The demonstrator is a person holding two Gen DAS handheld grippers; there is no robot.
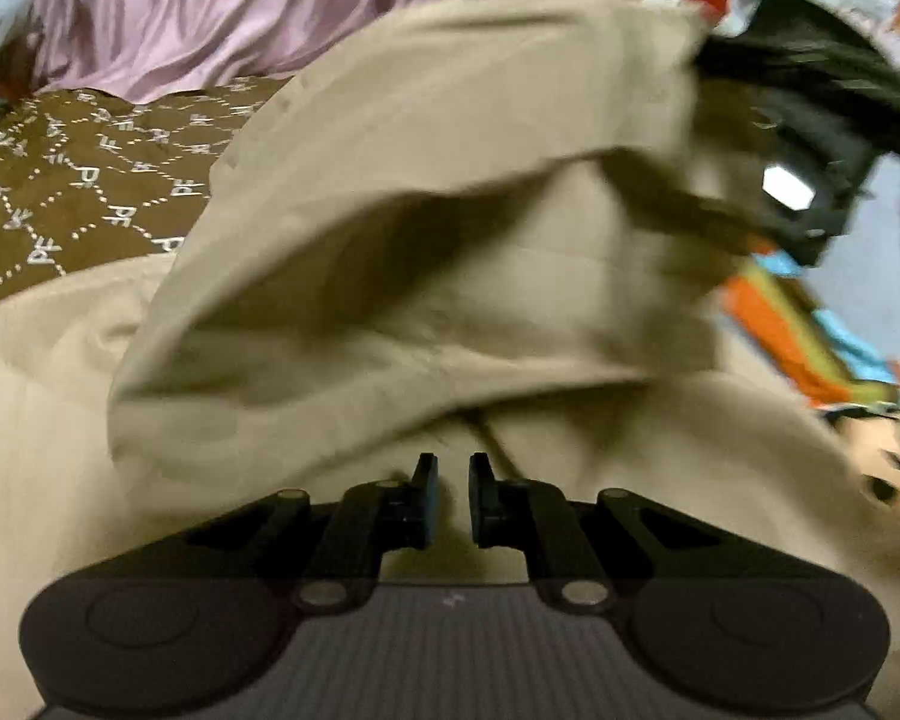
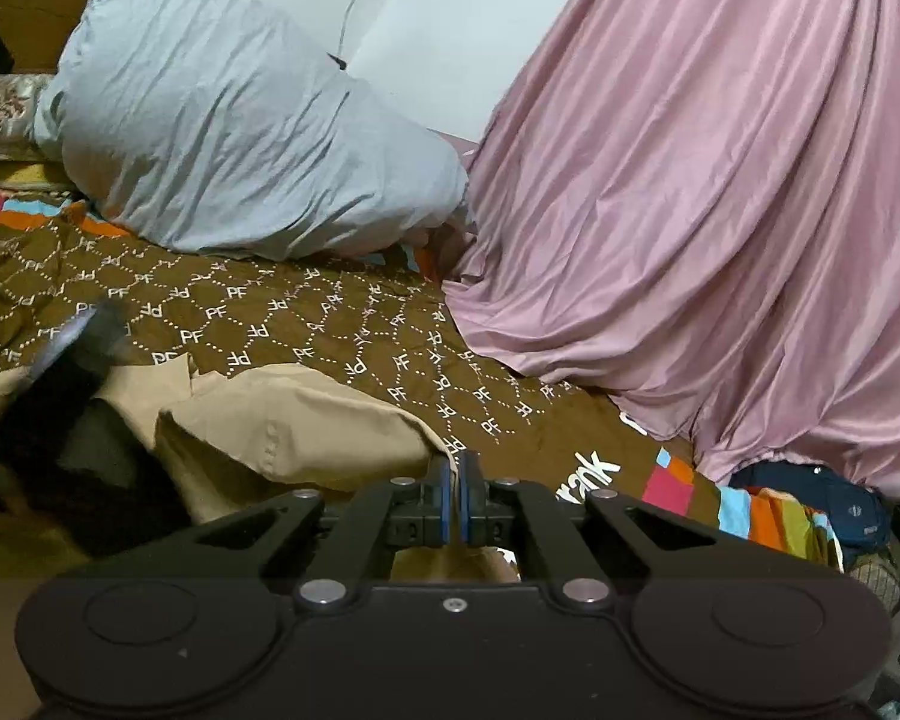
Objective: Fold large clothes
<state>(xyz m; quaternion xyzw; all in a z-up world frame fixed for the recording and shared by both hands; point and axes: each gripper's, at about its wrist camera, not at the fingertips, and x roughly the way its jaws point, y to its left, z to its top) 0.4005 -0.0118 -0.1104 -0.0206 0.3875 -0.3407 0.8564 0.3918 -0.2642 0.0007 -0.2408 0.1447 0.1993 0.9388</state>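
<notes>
The beige garment (image 1: 390,228) lies bunched on the brown patterned bedspread (image 2: 342,330), its long axis not discernible. The right claw (image 2: 455,480) is closed on an edge of it. The left claw (image 1: 453,492) stands nearly closed over the cloth; grip cannot be confirmed.

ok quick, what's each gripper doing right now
left gripper: nearly shut, apparently pinching a fold of the beige garment
right gripper: shut on an edge of the beige garment, holding it up
</notes>
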